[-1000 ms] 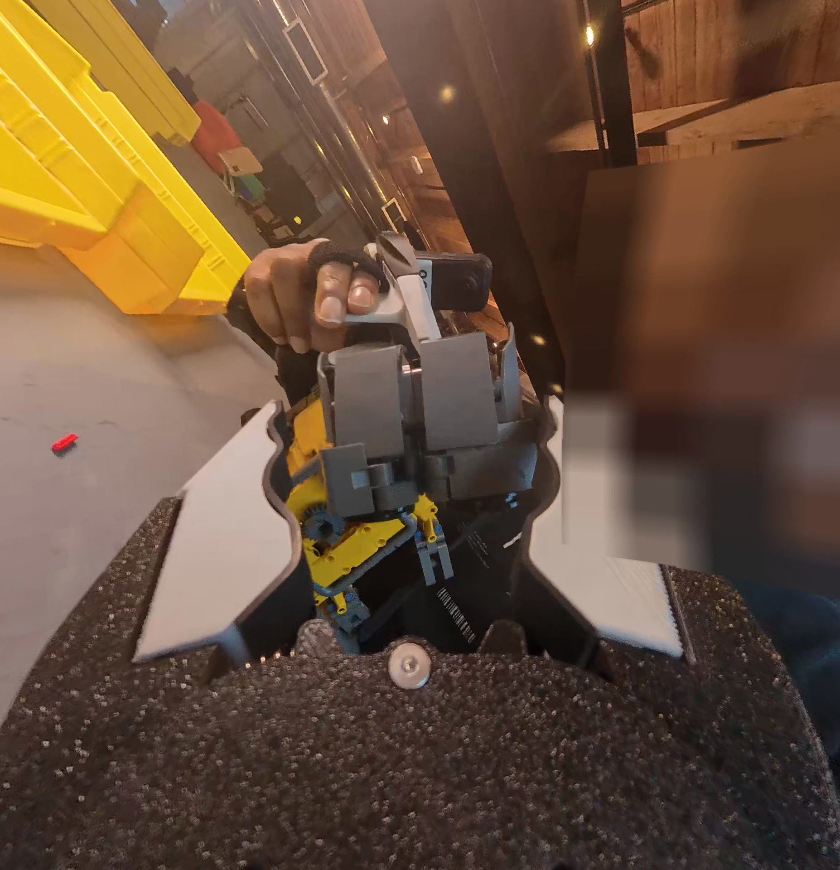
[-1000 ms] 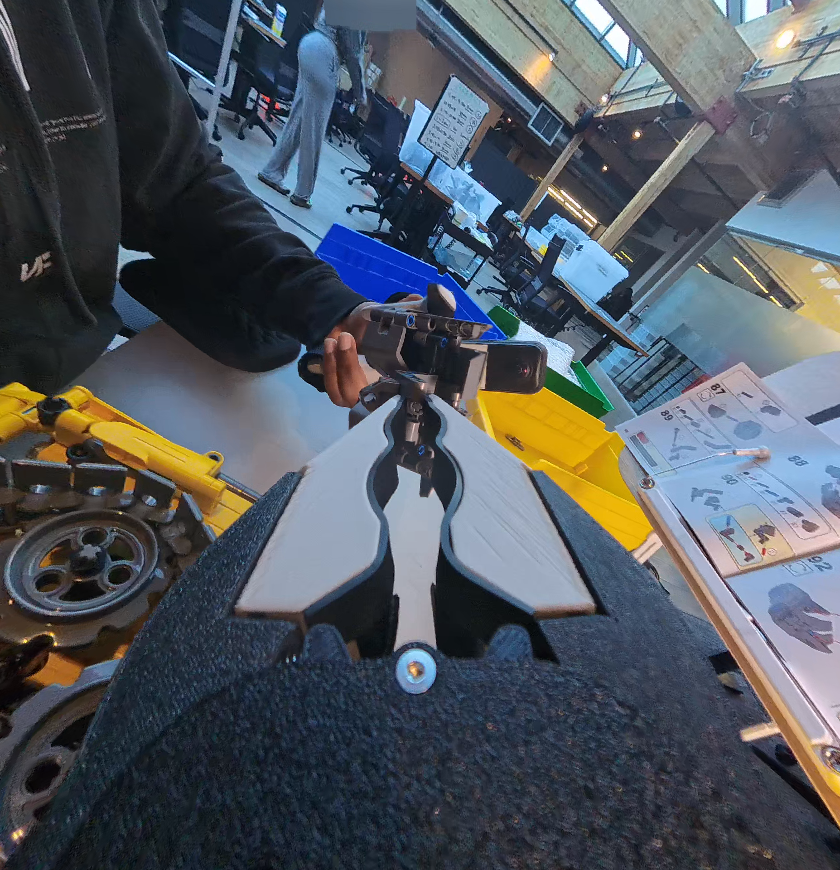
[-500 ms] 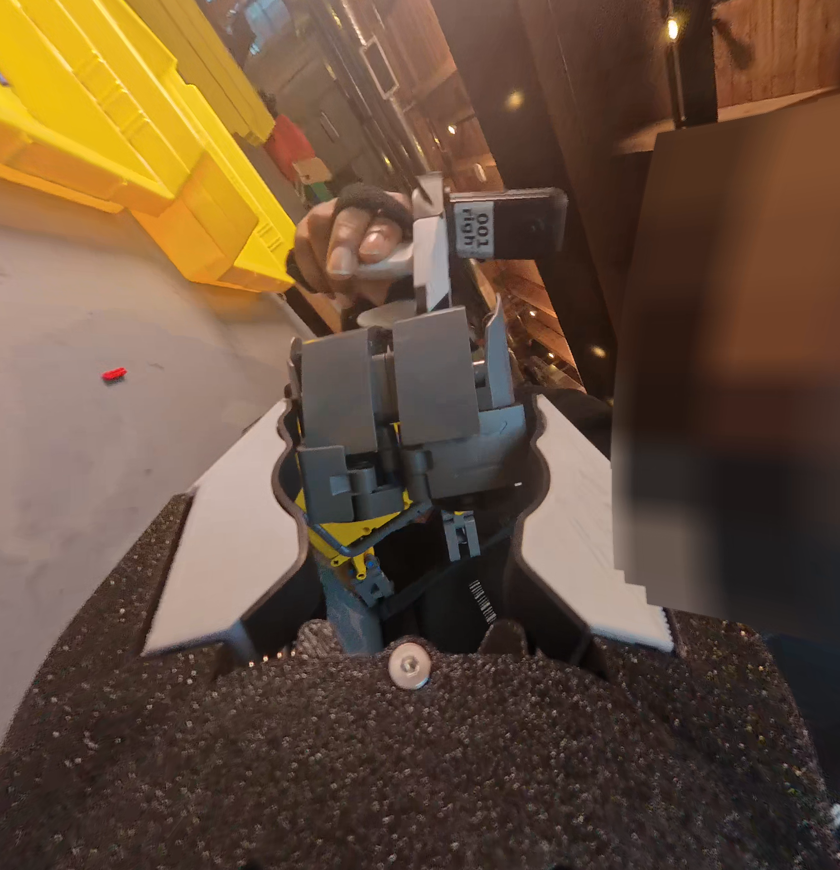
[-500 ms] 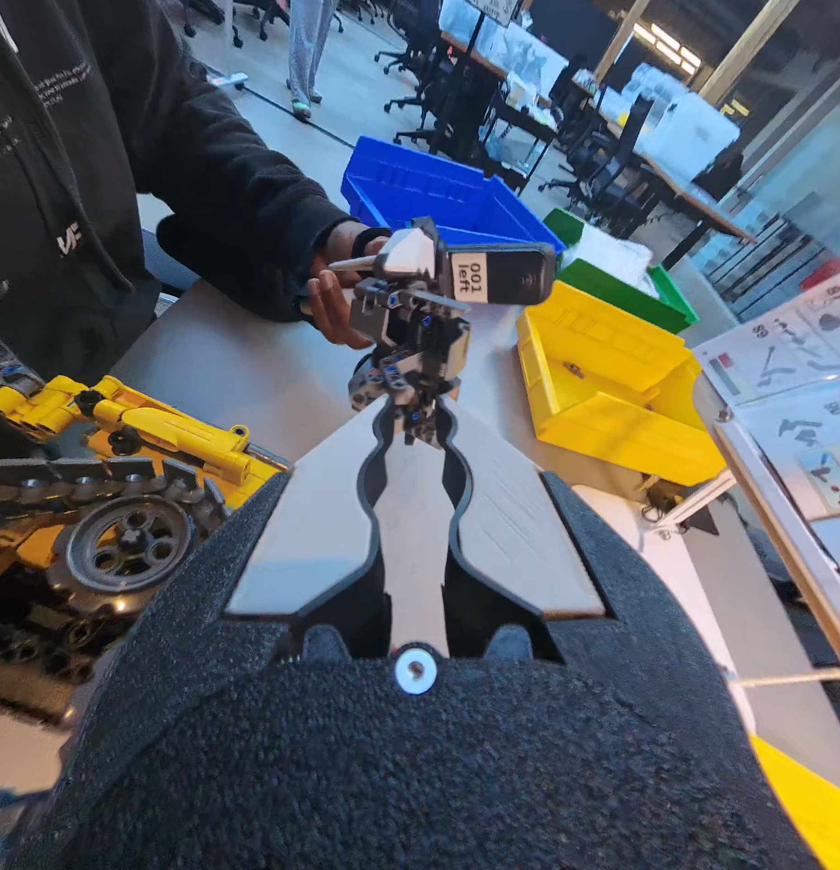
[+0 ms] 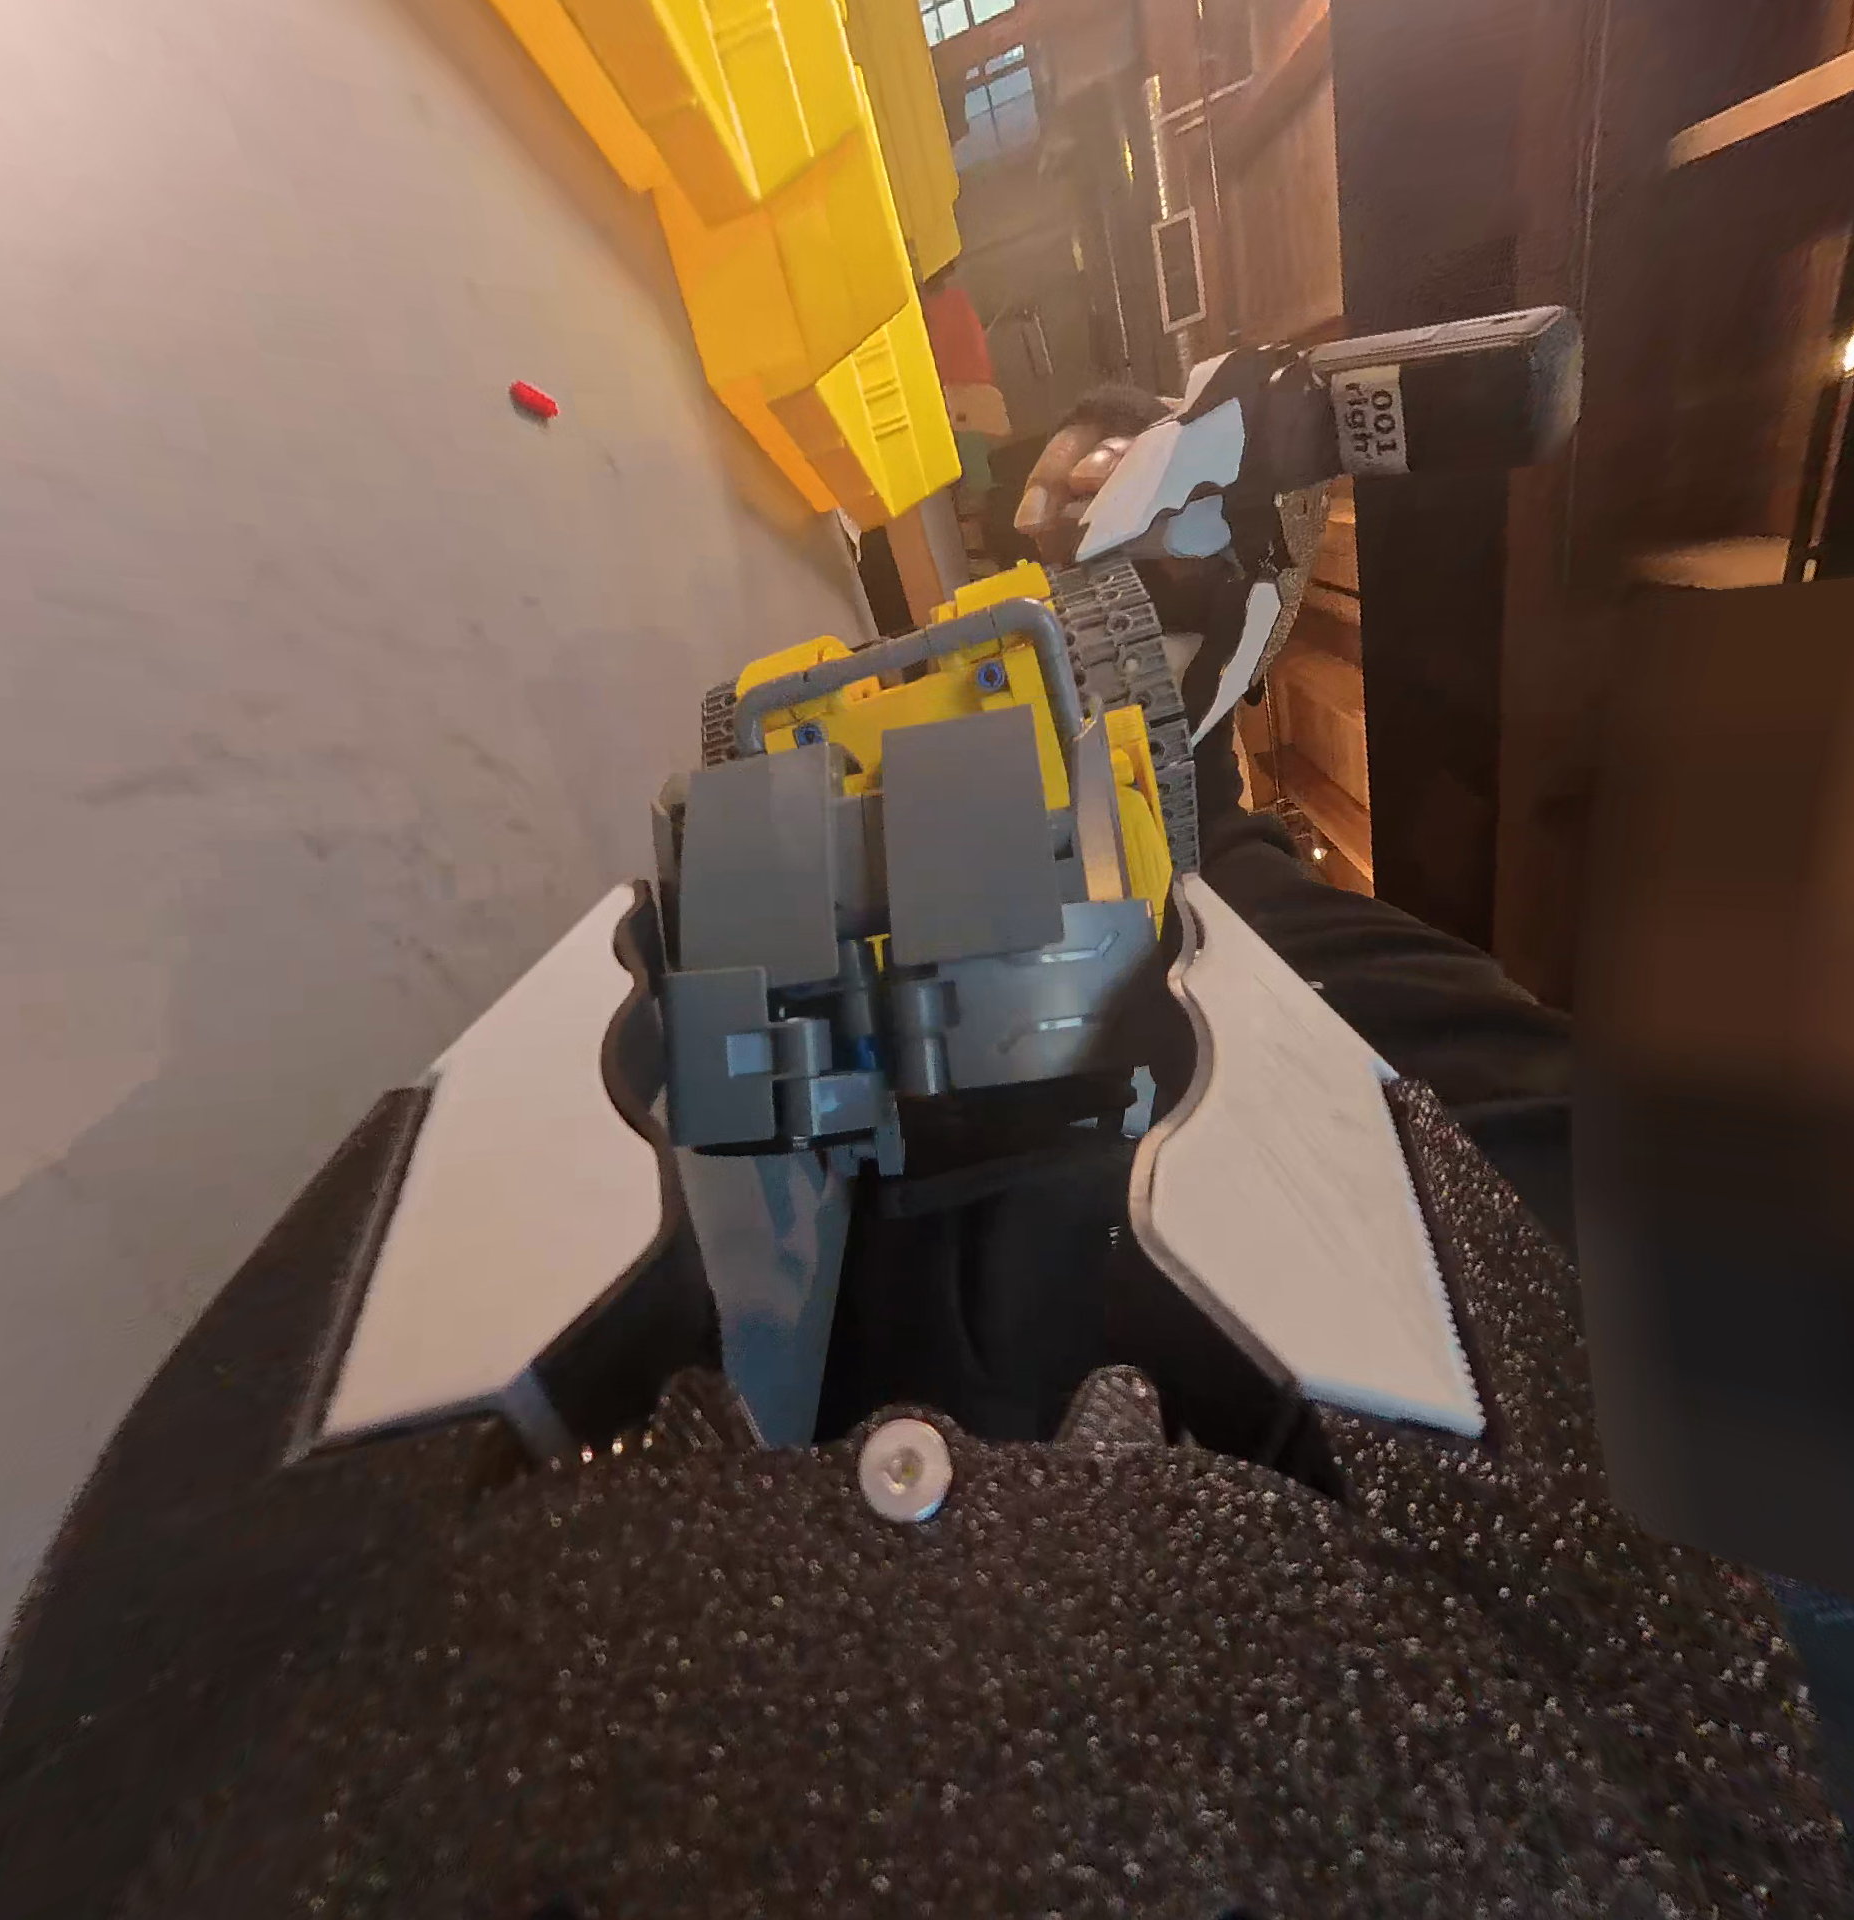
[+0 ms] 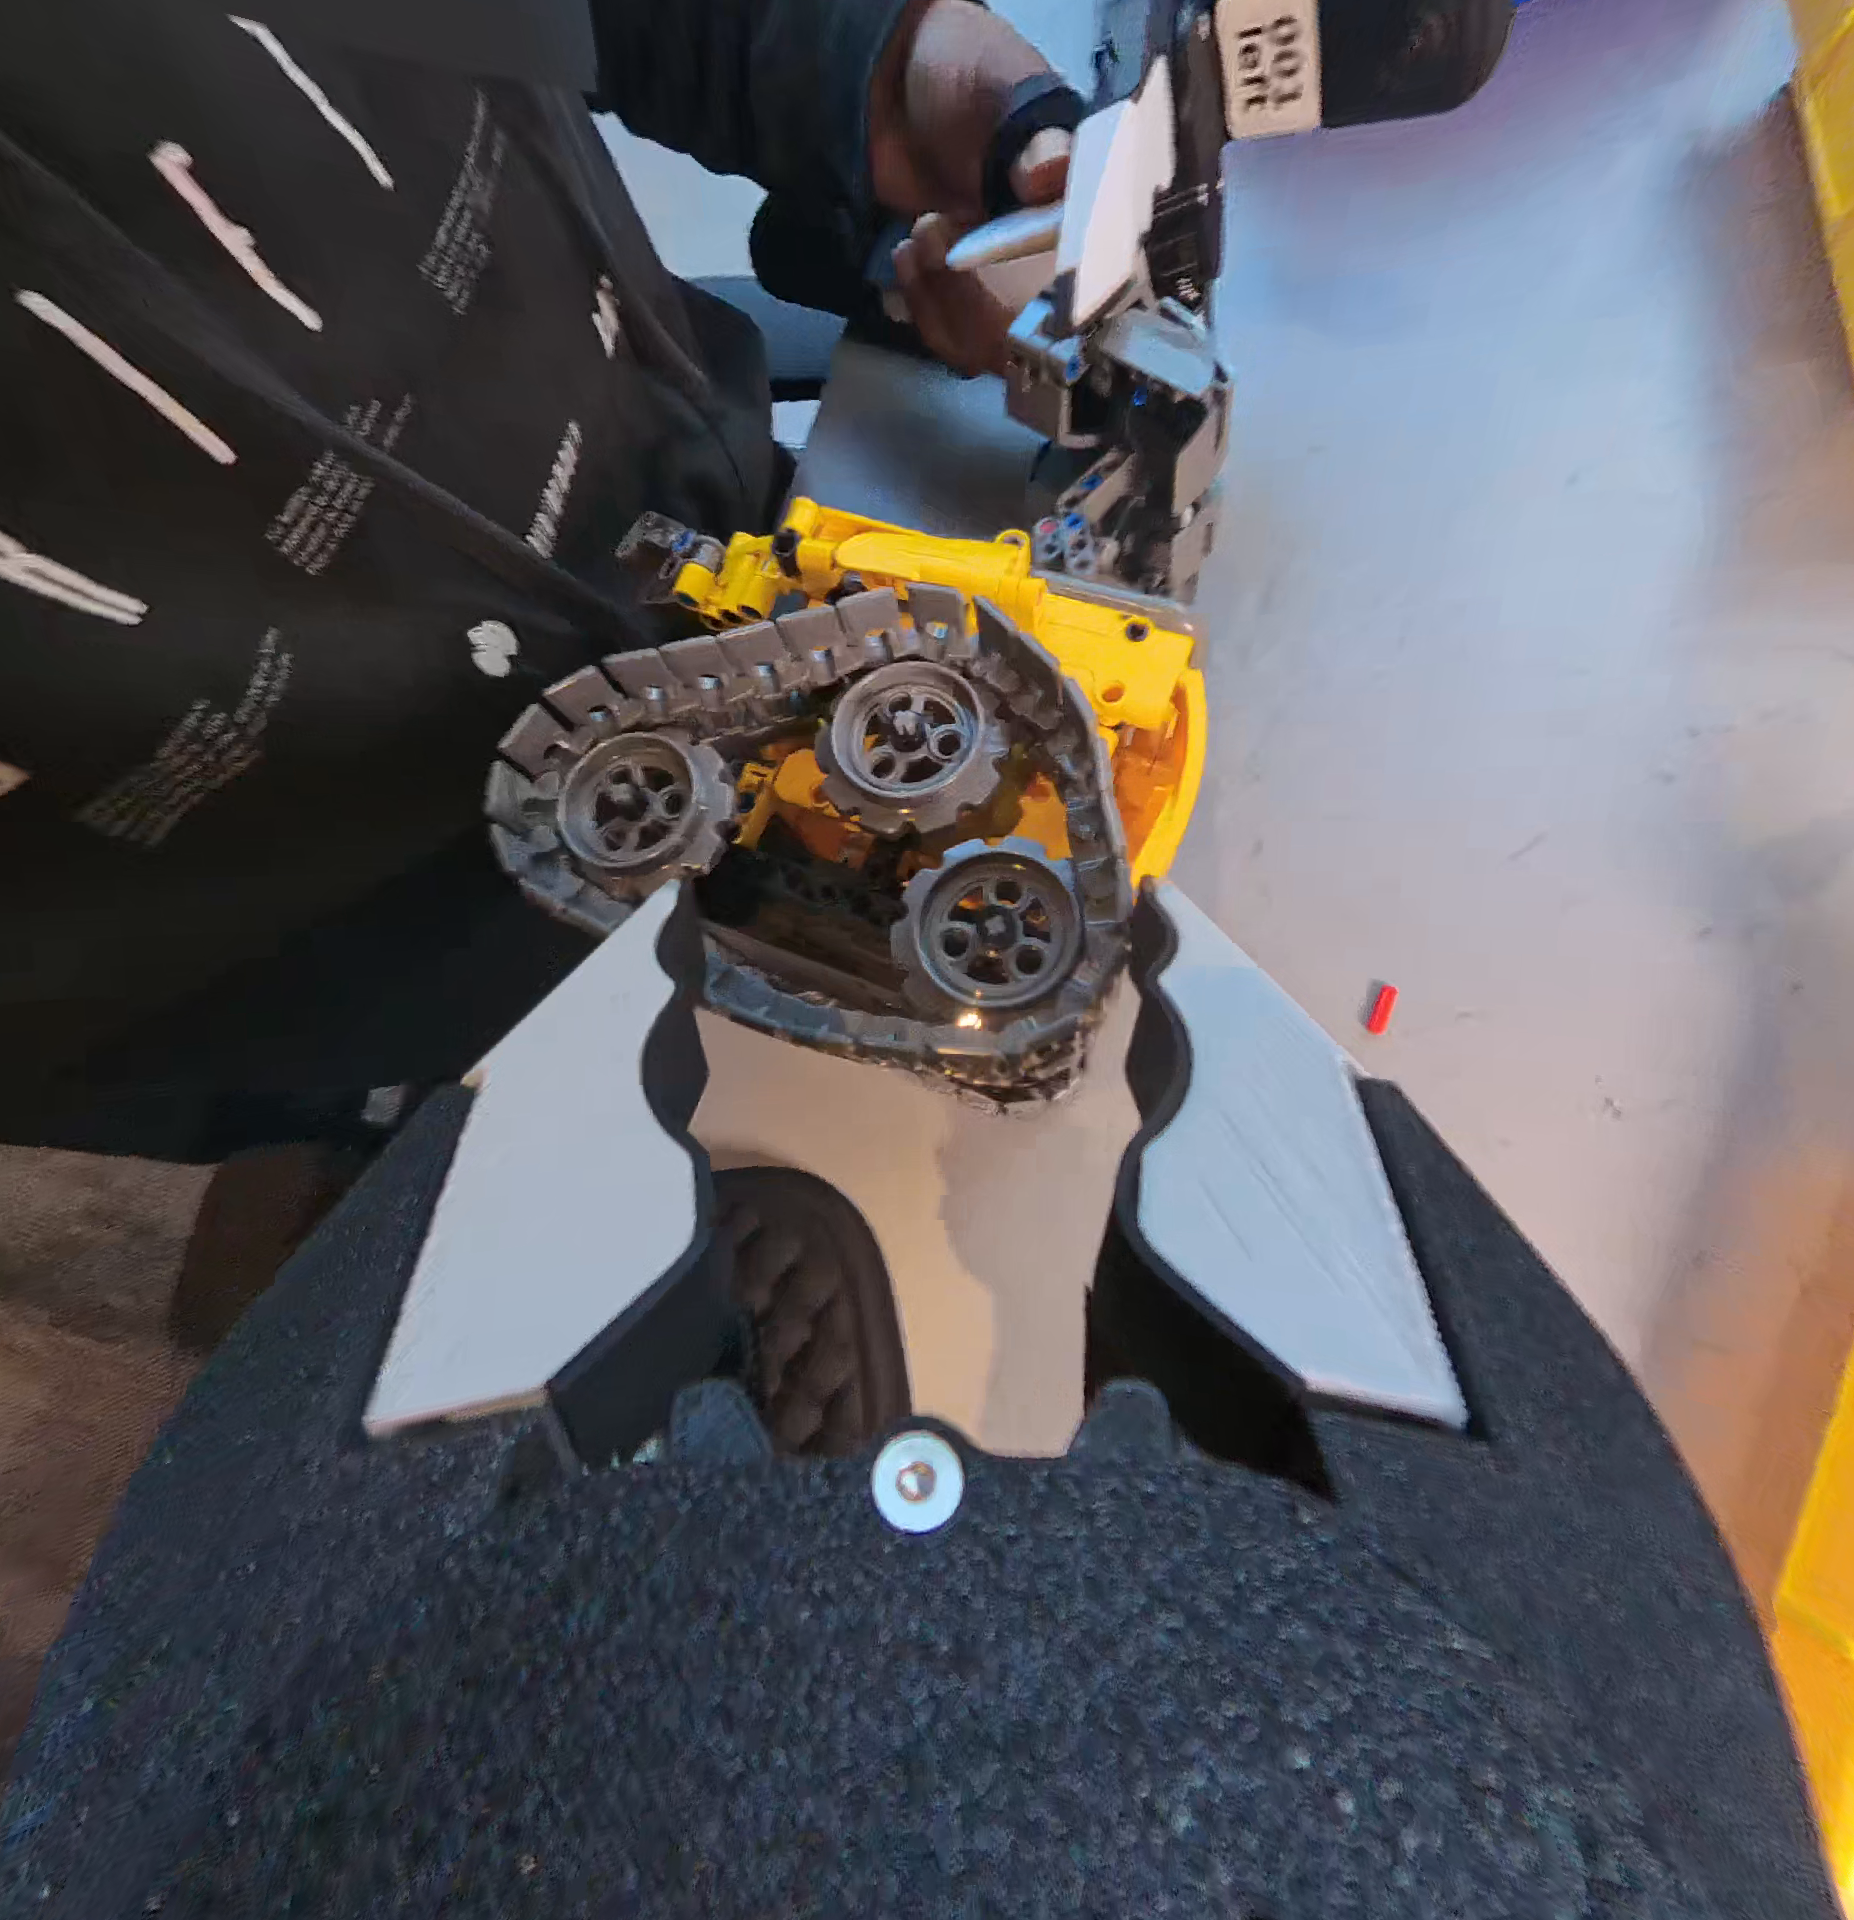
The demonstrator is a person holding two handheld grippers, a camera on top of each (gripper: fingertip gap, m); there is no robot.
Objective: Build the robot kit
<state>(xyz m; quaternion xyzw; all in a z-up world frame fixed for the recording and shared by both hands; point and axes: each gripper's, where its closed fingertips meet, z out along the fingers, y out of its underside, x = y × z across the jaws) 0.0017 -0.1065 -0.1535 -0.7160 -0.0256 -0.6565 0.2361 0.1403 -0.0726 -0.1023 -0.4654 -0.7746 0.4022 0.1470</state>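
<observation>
Yellow brick vehicle [image 5: 933, 831], ridged grey tracks, left tongs [image 5: 907, 914] clamping grey blocks

Right gripper [image 6: 907, 914] is being held with jaws spread at frame centre, flanking a yellow tracked brick model [image 6: 850, 800]; left gripper [image 6: 1131, 301] is being seen upper centre.

Lighting mixed; sharpness fair, edges smeared.
Left wrist view: warm glow, dim right side. Right wrist view: cool daylight, glare on worktop [image 6: 1525, 644], motion blur upper frame, fisheye bending.
</observation>
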